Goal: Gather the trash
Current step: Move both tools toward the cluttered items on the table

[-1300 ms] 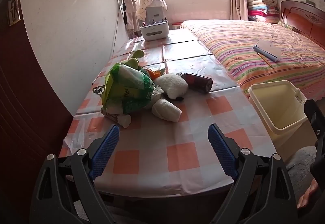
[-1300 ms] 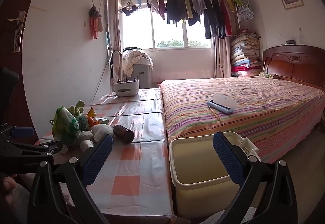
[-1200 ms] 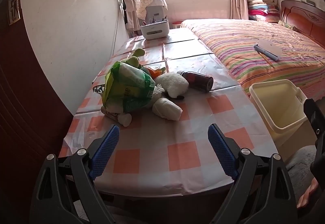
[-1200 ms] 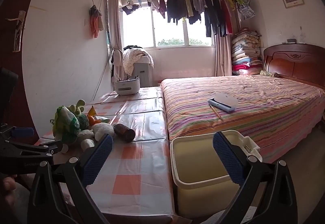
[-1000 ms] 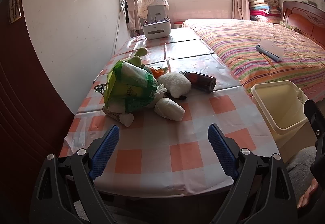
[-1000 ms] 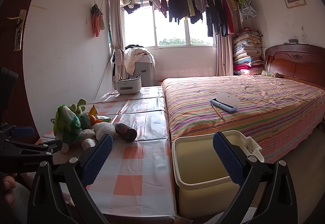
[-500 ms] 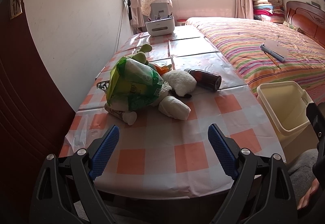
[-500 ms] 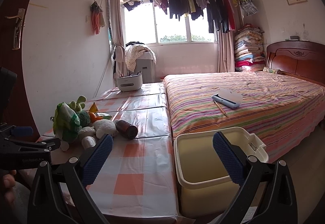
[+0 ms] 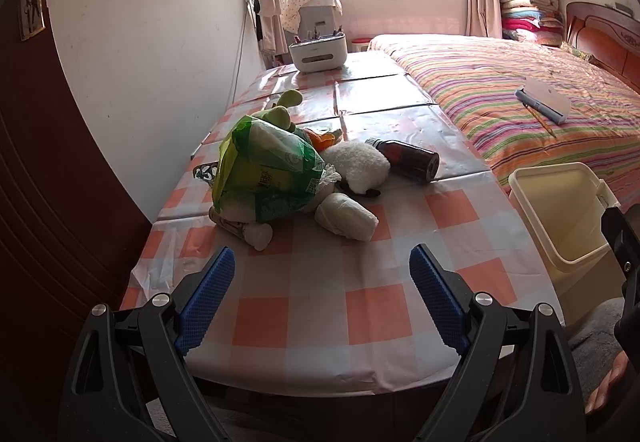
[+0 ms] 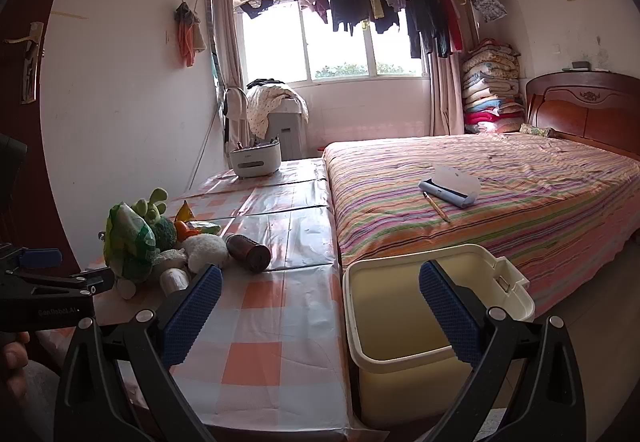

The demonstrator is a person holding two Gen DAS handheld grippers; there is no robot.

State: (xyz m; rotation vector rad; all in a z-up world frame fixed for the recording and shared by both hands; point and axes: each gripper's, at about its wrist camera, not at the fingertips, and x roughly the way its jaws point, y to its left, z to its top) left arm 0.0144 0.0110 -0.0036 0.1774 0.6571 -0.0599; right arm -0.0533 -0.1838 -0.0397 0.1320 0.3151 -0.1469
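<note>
A heap of litter lies on the checked table (image 9: 312, 306): a green plastic bag (image 9: 264, 173) (image 10: 130, 238), a crumpled white paper cup (image 9: 346, 217), a smaller white cup (image 9: 256, 234), a brown bottle (image 9: 408, 159) (image 10: 248, 252) on its side and a white plush toy (image 9: 356, 165). A cream bin (image 9: 560, 213) (image 10: 420, 306) stands at the table's right side. My left gripper (image 9: 322, 290) is open over the table's near edge, short of the heap. My right gripper (image 10: 320, 308) is open, spanning the table edge and the bin.
A green plush toy (image 9: 280, 113) and an orange wrapper (image 9: 324, 137) lie behind the bag. A white organiser box (image 9: 318, 51) stands at the table's far end. A striped bed (image 10: 500, 193) carries a notebook (image 10: 452, 187) and a pencil. A white wall runs along the left.
Both views have shifted slightly: the heap and the bin sit a little lower and closer. Both grippers stay open and empty.
</note>
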